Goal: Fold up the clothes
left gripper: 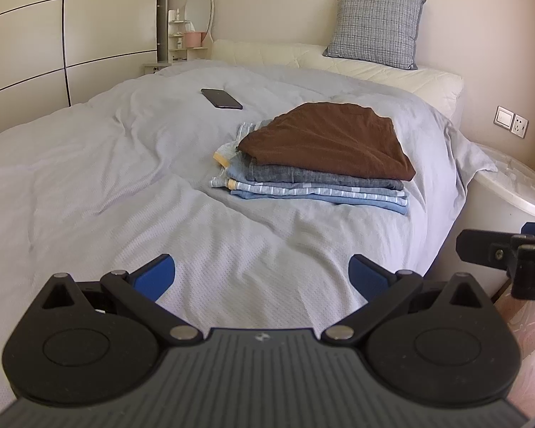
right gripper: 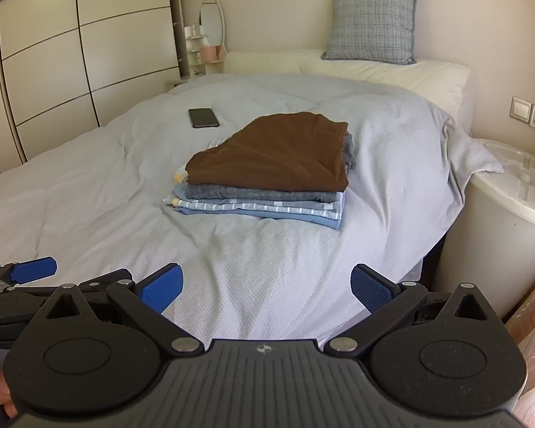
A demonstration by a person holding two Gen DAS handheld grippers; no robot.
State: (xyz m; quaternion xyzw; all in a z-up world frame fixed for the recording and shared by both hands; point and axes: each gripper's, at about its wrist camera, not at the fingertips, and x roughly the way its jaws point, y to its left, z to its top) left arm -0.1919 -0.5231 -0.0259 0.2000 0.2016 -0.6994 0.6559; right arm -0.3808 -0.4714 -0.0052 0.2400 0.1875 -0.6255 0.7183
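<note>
A stack of folded clothes (left gripper: 317, 164) lies on the bed, right of centre, with a brown garment (left gripper: 324, 139) on top of grey, striped and light blue ones. It also shows in the right wrist view (right gripper: 267, 178), brown garment (right gripper: 274, 149) on top. My left gripper (left gripper: 262, 274) is open and empty, held above the near part of the bed, well short of the stack. My right gripper (right gripper: 265, 285) is open and empty too, at about the same distance. The right gripper's edge shows at the far right of the left wrist view (left gripper: 510, 256).
A light grey bedcover (left gripper: 125, 178) covers the bed. A black phone (left gripper: 222, 98) lies behind the stack, to its left. A checked pillow (left gripper: 376, 28) leans on the wall. A white round container (right gripper: 503, 221) stands right of the bed. A wardrobe (right gripper: 71, 53) is on the left.
</note>
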